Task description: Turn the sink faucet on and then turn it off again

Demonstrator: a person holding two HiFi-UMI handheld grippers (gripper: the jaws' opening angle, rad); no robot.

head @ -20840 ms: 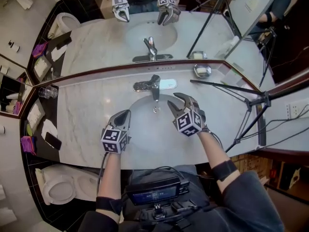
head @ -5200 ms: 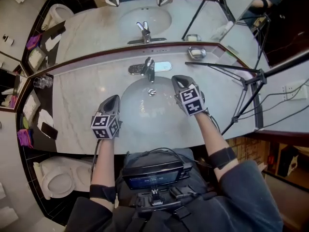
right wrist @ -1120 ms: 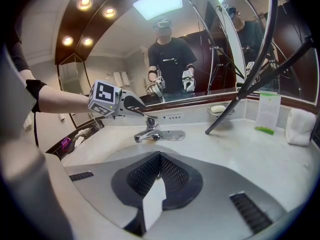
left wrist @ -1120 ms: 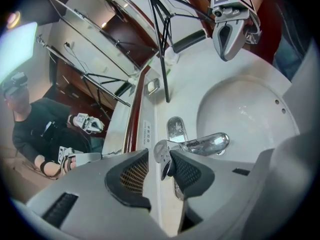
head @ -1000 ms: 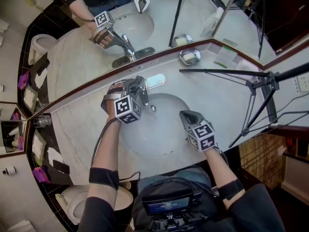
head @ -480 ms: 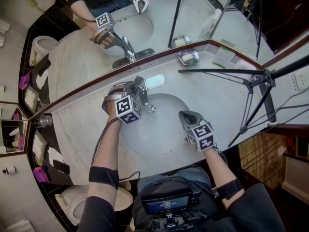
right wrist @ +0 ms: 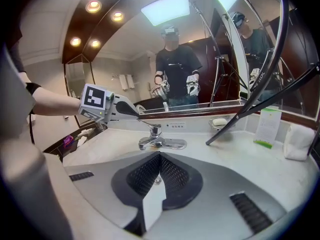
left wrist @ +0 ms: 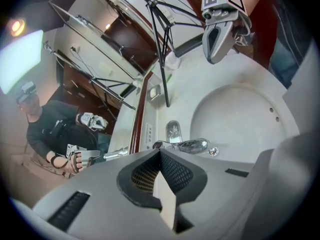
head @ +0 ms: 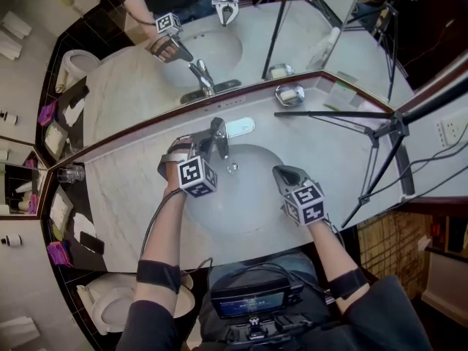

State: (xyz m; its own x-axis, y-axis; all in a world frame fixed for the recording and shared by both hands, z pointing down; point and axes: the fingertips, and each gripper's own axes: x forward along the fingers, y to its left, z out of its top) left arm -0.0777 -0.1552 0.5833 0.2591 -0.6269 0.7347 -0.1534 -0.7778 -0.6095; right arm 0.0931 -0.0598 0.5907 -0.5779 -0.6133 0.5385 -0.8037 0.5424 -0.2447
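Note:
The chrome faucet (head: 219, 141) stands behind the white sink basin (head: 248, 203), its thin lever (right wrist: 142, 120) angled up to the left. My left gripper (head: 201, 143) is at that lever. Its jaws have just been closing and now meet, and the left gripper view shows nothing between the pads (left wrist: 161, 151). In the right gripper view the left gripper's (right wrist: 136, 114) closed tips touch the lever's free end. My right gripper (head: 281, 170) hovers shut and empty over the basin's right side. I cannot tell whether water runs from the spout (left wrist: 192, 145).
A mirror runs along the back of the marble counter (head: 131, 189). A soap dish (head: 290, 94) and a green-and-white card (head: 338, 90) sit at the back right. Tripod legs (head: 365, 126) cross the right counter. A glass (head: 71, 173) stands far left. A toilet (head: 110, 309) is below left.
The left gripper has drawn slightly back toward me at the faucet lever. The right gripper has stayed over the basin. The head view has shifted a little.

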